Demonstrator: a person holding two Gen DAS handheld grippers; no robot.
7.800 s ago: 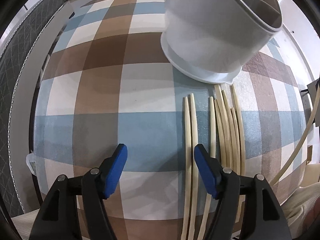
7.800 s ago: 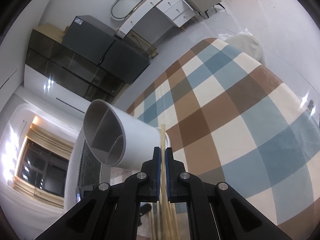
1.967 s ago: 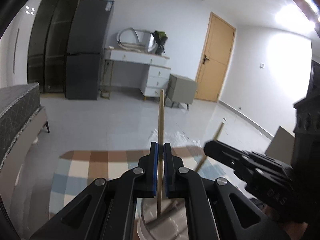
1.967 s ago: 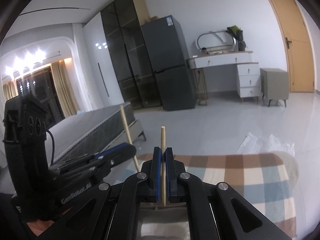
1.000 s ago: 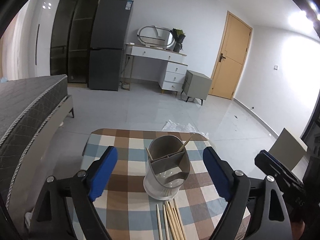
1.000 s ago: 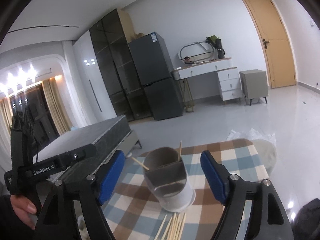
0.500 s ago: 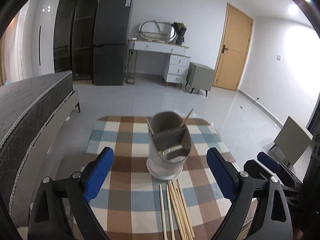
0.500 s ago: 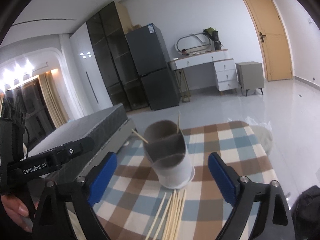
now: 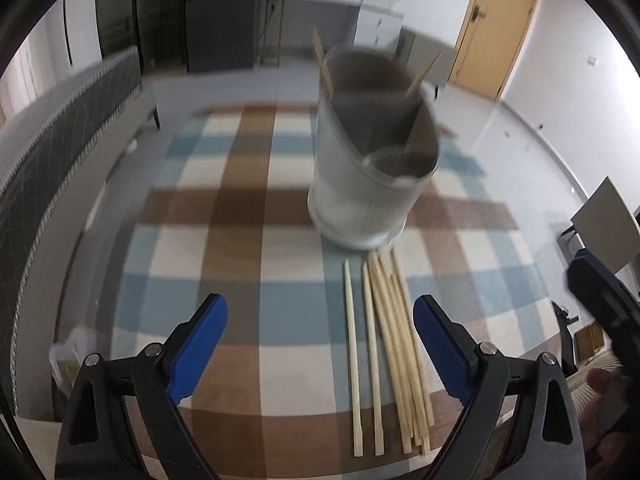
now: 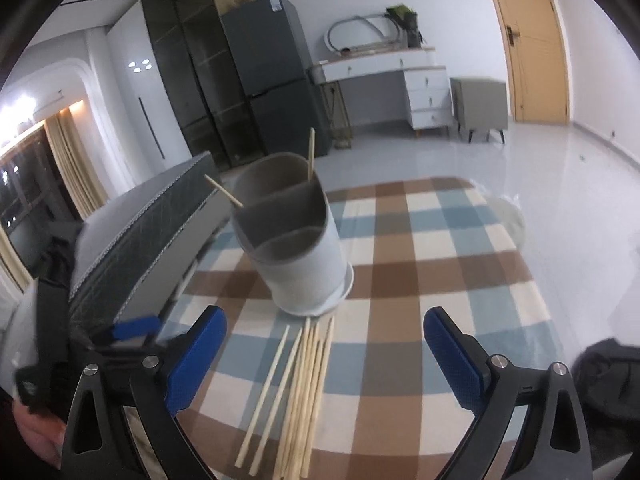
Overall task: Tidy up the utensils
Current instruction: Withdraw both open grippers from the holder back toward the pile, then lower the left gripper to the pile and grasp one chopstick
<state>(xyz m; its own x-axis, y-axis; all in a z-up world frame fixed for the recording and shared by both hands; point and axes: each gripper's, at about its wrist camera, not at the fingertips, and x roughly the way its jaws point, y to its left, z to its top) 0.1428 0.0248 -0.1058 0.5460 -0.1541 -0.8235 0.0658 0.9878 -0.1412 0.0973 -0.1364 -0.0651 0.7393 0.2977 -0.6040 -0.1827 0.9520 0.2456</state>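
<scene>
A white divided utensil holder [image 9: 370,168] stands on the checked tablecloth [image 9: 240,248], with two chopsticks [image 9: 322,64] standing in its back compartments. It also shows in the right wrist view [image 10: 298,248], with a chopstick [image 10: 311,154] upright in it. Several loose wooden chopsticks [image 9: 390,332] lie in a row in front of the holder; they also show in the right wrist view [image 10: 298,392]. My left gripper [image 9: 320,340] is open and empty above the near table edge. My right gripper [image 10: 325,352] is open and empty over the chopsticks.
A grey bed [image 9: 60,120] stands left of the table. A dark fridge [image 10: 276,76], a white dresser [image 10: 400,80] and a wooden door [image 10: 532,36] line the far wall. The other gripper shows at the left edge in the right wrist view [image 10: 80,332].
Both grippers let go of the chopsticks they held into the holder, opened wide, and have dropped down closer to the table and the loose chopsticks.
</scene>
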